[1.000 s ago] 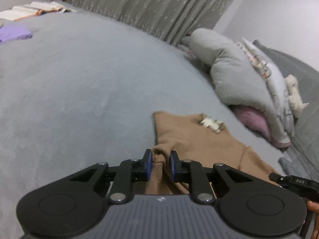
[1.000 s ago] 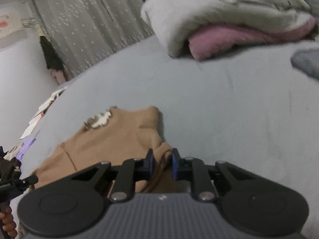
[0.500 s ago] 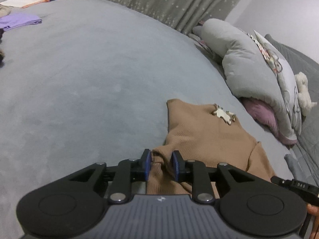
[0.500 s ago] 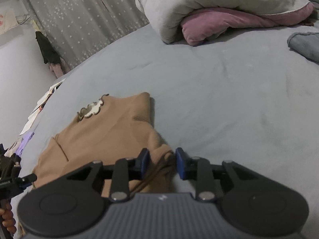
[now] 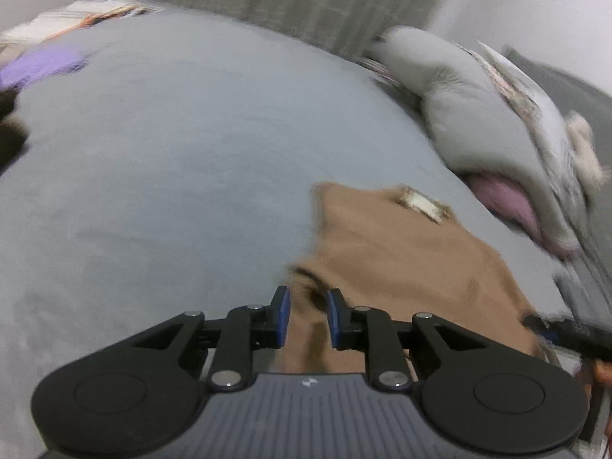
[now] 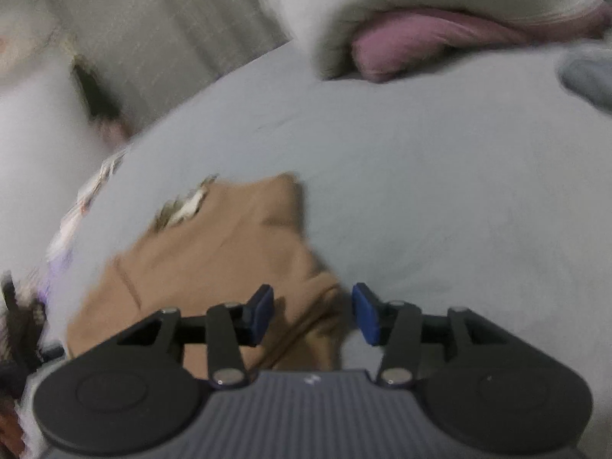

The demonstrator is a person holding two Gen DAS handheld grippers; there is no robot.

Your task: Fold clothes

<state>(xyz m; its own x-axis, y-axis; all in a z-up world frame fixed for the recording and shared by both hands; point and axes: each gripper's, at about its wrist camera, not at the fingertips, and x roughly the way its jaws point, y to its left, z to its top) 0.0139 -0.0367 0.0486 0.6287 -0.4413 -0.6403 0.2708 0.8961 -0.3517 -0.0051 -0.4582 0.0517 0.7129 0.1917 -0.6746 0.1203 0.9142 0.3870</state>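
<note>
Now, brown sweater (image 5: 401, 252) between both tools — left tool (image 5: 308, 317) parted (slightly), right tool (image 6: 313, 313) spread.

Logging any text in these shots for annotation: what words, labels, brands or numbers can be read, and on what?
None can be read.
Left gripper body: small pale logo mark, no letters.
Right gripper body: the same kind of mark, blurred.
Brown garment patch: too blurred to tell.
</note>
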